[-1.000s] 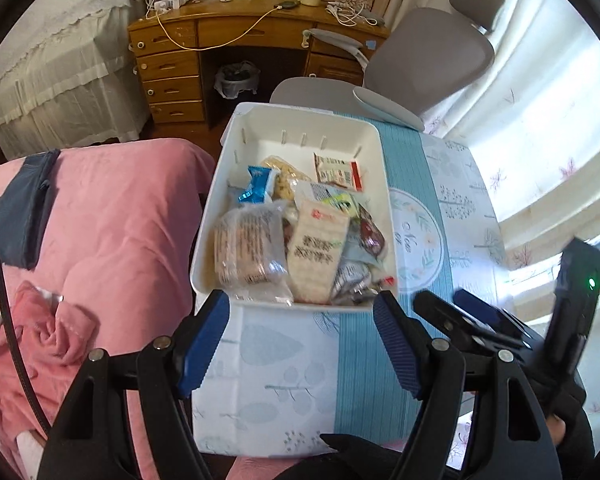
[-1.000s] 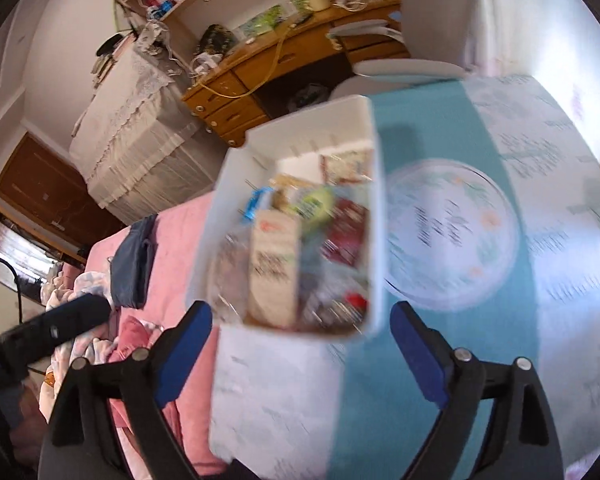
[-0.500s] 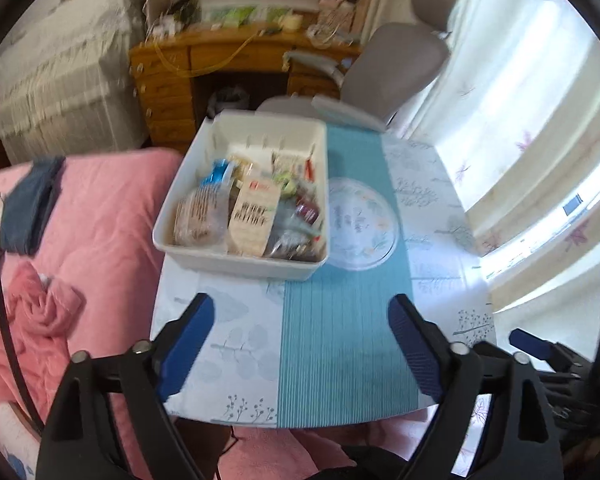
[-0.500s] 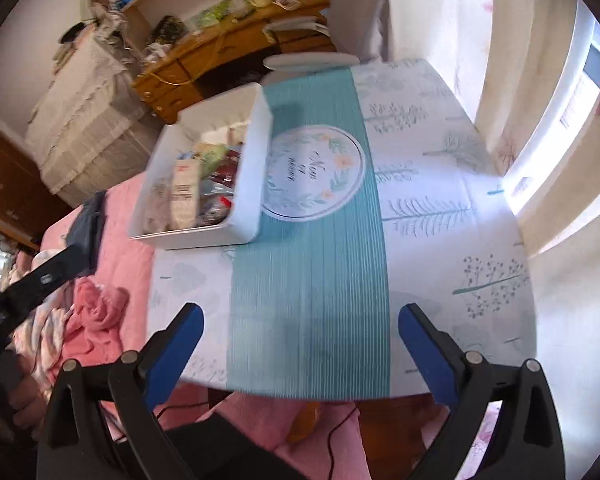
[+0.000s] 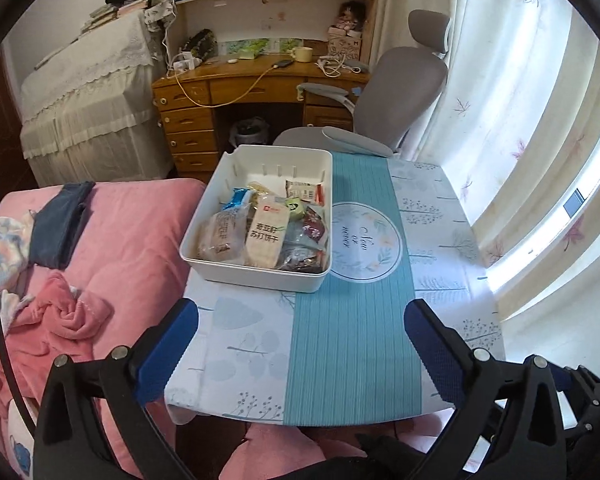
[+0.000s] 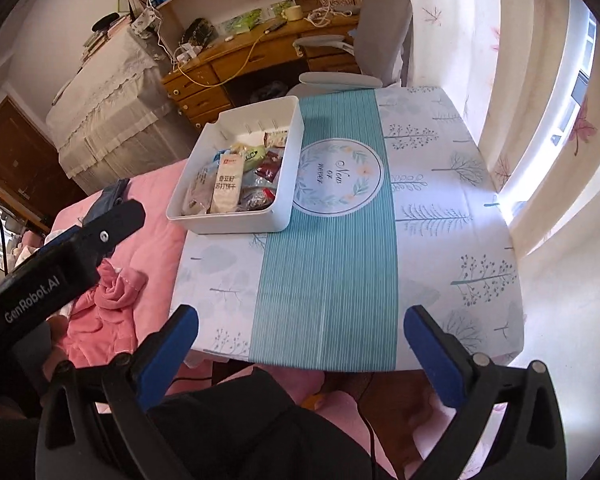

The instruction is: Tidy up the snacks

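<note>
We see one white rectangular plastic bin (image 5: 260,276) full of wrapped snacks standing on the far left part of the table (image 5: 348,340), well ahead of both claws and touched by neither. Our left claw (image 5: 300,332) is opening, nothing between its blue pads; our right claw (image 6: 300,334) is likewise opening and empty. One tall cream cracker packet (image 5: 266,236) with Chinese print lies among the snacks. The tablecloth's round medallion (image 6: 338,178) reads "Now or never". The left claw's housing reads "GenRobot.AI".
</note>
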Motion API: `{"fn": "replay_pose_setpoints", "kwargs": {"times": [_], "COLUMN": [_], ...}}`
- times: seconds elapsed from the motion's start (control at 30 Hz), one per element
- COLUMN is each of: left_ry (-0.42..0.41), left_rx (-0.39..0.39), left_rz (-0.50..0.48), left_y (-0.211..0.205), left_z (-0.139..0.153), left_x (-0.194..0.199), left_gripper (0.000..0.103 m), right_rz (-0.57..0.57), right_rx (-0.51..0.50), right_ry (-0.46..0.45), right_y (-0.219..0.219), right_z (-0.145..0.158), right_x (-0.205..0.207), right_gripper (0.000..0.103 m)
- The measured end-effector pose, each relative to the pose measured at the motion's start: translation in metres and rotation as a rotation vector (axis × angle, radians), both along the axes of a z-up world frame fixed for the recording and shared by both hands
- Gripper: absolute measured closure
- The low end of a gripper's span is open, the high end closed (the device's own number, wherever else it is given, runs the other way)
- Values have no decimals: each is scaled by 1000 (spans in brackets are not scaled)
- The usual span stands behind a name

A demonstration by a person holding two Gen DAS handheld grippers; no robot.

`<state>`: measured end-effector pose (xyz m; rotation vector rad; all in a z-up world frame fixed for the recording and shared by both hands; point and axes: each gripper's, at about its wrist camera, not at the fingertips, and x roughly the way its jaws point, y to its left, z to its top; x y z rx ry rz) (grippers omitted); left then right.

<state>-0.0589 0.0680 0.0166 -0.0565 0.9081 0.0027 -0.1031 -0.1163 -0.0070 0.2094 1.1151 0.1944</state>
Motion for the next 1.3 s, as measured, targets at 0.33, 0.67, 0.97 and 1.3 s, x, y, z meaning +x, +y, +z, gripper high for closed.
{"fn": "replay_pose_setpoints", "kwargs": {"times": [0.33, 0.67, 0.97, 1.3], "left_ry": [9, 33, 51, 54], "left_rx": [79, 71, 60, 64], "left_rz": [5, -47, -77, -74], "left_y": [-8, -27, -37, -38], "left_z": [-5, -12, -17, -18], "left_x": [-13, -20, -19, -19], "left_gripper": [1, 1, 1, 1], "right_rz": [-3, -51, -67, -64], "right_rx": [-13, -13, -21, -7], "right_ry": [-46, 21, 55, 92], "right_y": [5, -11, -19, -20], "right_z": [4, -9, -14, -23], "right_x": [-10, -17, -18, -14], "right_gripper": [0, 0, 0, 0]}}
